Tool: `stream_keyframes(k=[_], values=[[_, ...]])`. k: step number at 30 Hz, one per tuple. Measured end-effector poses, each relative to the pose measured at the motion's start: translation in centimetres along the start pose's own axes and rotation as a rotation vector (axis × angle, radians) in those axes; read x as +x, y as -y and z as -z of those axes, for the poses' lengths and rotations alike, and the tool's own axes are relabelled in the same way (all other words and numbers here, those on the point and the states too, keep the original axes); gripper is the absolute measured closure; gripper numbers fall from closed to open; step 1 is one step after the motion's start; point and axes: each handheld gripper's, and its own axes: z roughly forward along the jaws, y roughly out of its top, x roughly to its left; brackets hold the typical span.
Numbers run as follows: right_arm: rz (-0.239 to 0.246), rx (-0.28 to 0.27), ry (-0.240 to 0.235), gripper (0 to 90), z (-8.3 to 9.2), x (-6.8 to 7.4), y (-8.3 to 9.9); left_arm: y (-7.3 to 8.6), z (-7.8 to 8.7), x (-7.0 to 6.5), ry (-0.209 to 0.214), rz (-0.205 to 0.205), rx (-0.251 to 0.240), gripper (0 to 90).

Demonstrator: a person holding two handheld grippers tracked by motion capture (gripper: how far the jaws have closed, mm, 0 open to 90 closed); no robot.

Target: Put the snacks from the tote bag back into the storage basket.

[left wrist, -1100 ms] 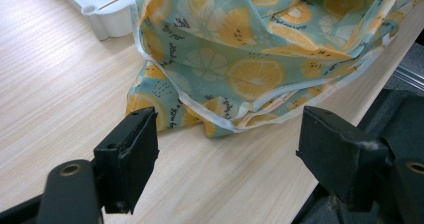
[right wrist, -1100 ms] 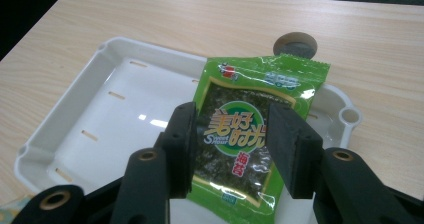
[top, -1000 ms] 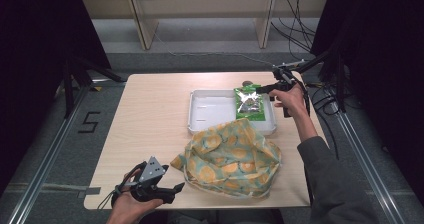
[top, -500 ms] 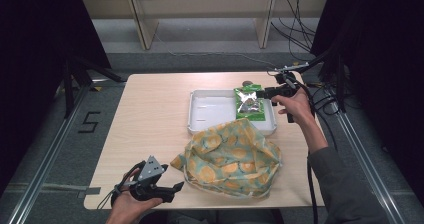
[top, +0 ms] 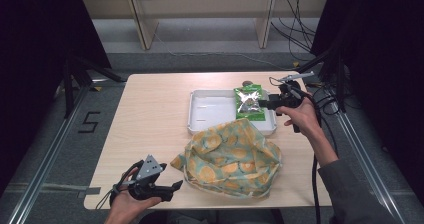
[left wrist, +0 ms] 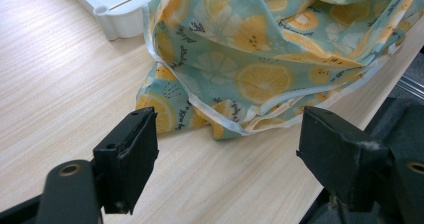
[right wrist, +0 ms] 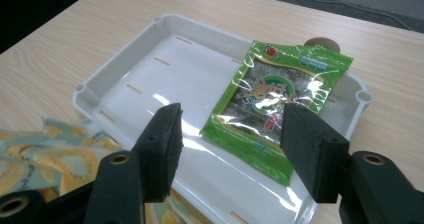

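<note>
Your right claw [right wrist: 227,134] has just been opening, and its jaws now stand wide with nothing pressed between them. The green snack packet [right wrist: 276,109] lies just ahead of the jaws, flat in the white tray [right wrist: 125,79], against the tray's far-right end. Draw straight back and lift a touch so neither pad drags the foil and flips it off the rim. Keep clear of the lemon-print cloth bag [top: 232,159] just below your wrist. Your left claw [left wrist: 227,154] holds wide open and empty near the table [left wrist: 60,84] edge, with the bag's hem right in front of it.
</note>
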Motion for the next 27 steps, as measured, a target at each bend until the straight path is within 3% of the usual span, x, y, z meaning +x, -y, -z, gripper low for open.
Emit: stream_keyframes(k=[1, 4, 6, 7, 9, 12, 13, 14, 15, 18, 19, 21, 23, 24, 27], values=[[0.027, -0.001, 0.001, 42.0, 0.1, -0.2, 0.2, 0.0, 0.0, 0.0, 0.000, 0.006, -0.005, 23.0], [-0.007, -0.010, 0.011, 41.1, 0.6, 0.1, 0.9, 0.0, 0.0, 0.1, -0.003, 0.003, 0.003, 22.5], [0.016, -0.004, 0.007, 40.8, 0.8, -0.3, 1.2, 0.0, 0.0, 0.0, -0.002, 0.011, -0.005, 22.5], [-0.014, -0.011, 0.010, 40.8, 0.8, -0.1, 1.4, 0.0, 0.1, 0.1, -0.002, 0.001, 0.003, 22.4], [-0.013, 0.001, 0.004, 40.4, 1.1, -0.3, 1.7, -0.1, 0.1, 0.1, -0.003, 0.001, 0.001, 22.4], [-0.039, 0.007, 0.005, 39.6, 1.5, -0.2, 2.2, 0.0, 0.1, 0.0, -0.004, 0.025, -0.002, 22.4], [-0.015, 0.002, 0.005, 39.3, 1.6, -0.4, 2.3, 0.0, 0.1, 0.0, -0.011, 0.009, 0.001, 22.4], [-0.031, 0.013, 0.015, 38.7, 1.9, -0.3, 2.4, -0.1, 0.2, 0.1, -0.003, -0.003, 0.004, 22.4], [-0.013, -0.010, 0.020, 37.5, 1.8, -0.4, 2.6, -0.1, 0.2, 0.1, -0.002, 0.001, 0.003, 22.4], [0.014, -0.004, 0.031, 36.6, 2.2, -0.2, 3.4, -0.1, 0.1, 0.1, -0.004, 0.005, 0.002, 22.4], [0.004, -0.004, 0.029, 36.5, 2.3, -0.1, 3.6, 0.0, 0.1, 0.0, -0.003, 0.024, -0.001, 22.4], [-0.003, 0.007, 0.027, 36.2, 2.5, -0.1, 4.0, -0.1, 0.1, 0.1, -0.004, 0.000, 0.002, 22.4], [0.001, 0.000, 0.028, 36.1, 2.5, -0.3, 4.4, -0.1, 0.1, 0.1, -0.004, 0.002, 0.001, 22.4], [-0.001, -0.004, 0.026, 36.0, 2.4, -0.4, 4.6, 0.0, 0.0, 0.0, -0.004, 0.026, -0.001, 22.4], [-0.005, 0.009, 0.026, 35.7, 2.4, -0.2, 4.9, 0.0, 0.1, 0.1, -0.006, 0.010, -0.010, 22.4]])
